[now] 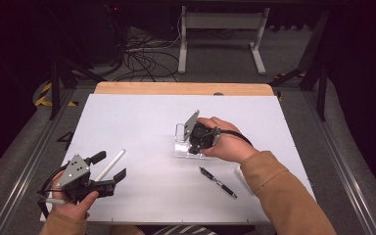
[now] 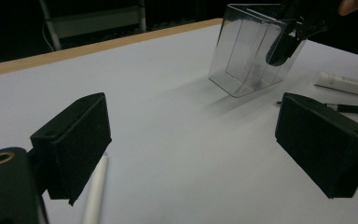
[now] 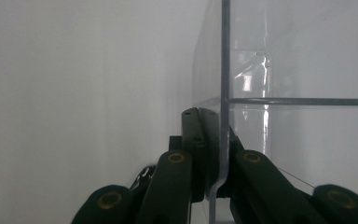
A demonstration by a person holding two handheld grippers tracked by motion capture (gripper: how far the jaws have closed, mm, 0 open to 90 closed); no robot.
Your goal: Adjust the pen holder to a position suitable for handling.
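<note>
Lower left of the high view: left gripper [image 1: 111,166] with jaws released, straddling a white pen [image 1: 110,165] on the white surface [image 1: 127,117]. Centre of frame: right gripper [image 1: 190,138] clenched on one thin wall of the clear acrylic organizer [image 1: 182,142], tipped up off its base. Likely light, rigid, slick and crack-prone; best pinched low on a wall near a divider. Lower right of centre: black pen [image 1: 218,182].

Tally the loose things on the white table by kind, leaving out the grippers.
Clear plastic holder: 1
Black pen: 1
White pen between the left gripper's fingers: 1
White tube beyond the black pen: 1
Total: 4
</note>
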